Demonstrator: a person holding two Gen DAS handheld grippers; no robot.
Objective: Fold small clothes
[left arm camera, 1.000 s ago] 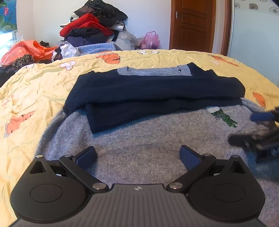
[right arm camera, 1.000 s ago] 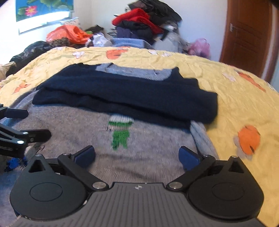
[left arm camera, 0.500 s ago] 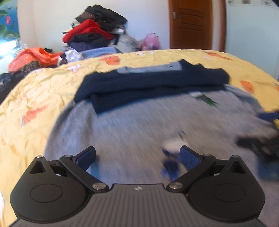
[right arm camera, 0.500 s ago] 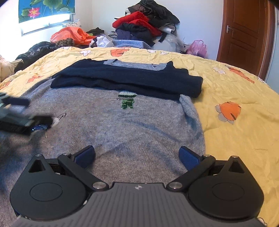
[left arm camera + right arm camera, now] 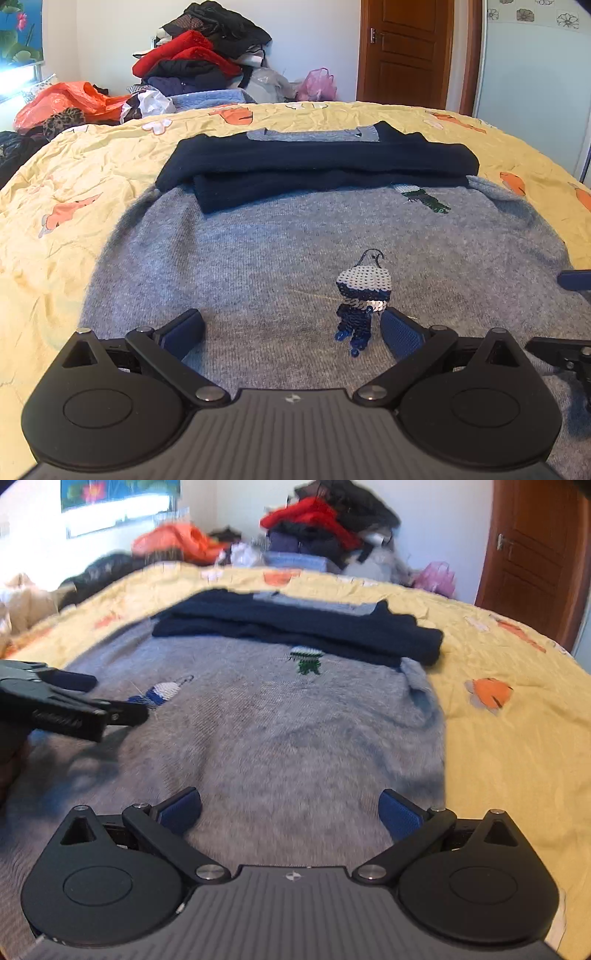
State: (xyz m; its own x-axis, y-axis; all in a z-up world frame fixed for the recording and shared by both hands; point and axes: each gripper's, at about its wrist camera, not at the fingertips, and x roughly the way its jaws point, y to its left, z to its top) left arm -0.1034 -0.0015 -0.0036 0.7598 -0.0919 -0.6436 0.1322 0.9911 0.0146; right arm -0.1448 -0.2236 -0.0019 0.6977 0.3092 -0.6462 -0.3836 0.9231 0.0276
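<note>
sweater: grey fuzzy knit (image 5: pixel 258 258), laid flat on the bed. Navy sleeves (image 5: pixel 317 166) are folded across its upper part; a grey collar band shows beyond them.
motifs: a blue-and-white sequin figure (image 5: pixel 360 299) and a green-and-white one (image 5: pixel 424 197) are stitched on the grey front.
left gripper (image 5: pixel 291 330): jaws spread wide, nothing held. Blue ribbed pads (image 5: pixel 400 332) are low over the knit; contact cannot be judged. The right pad is just beside the sequin figure.
right gripper (image 5: pixel 290 810): jaws wide, nothing held, over the sweater's right part; this view is blurred, so contact cannot be told.
surface: crinkled yellow bedspread (image 5: pixel 92 177) with orange prints.
room: a heap of red and dark clothes (image 5: pixel 199 62) is stacked behind the bed, with an orange bag (image 5: pixel 70 99) to its left, a brown wooden door (image 5: pixel 404 51) and white walls.
</note>
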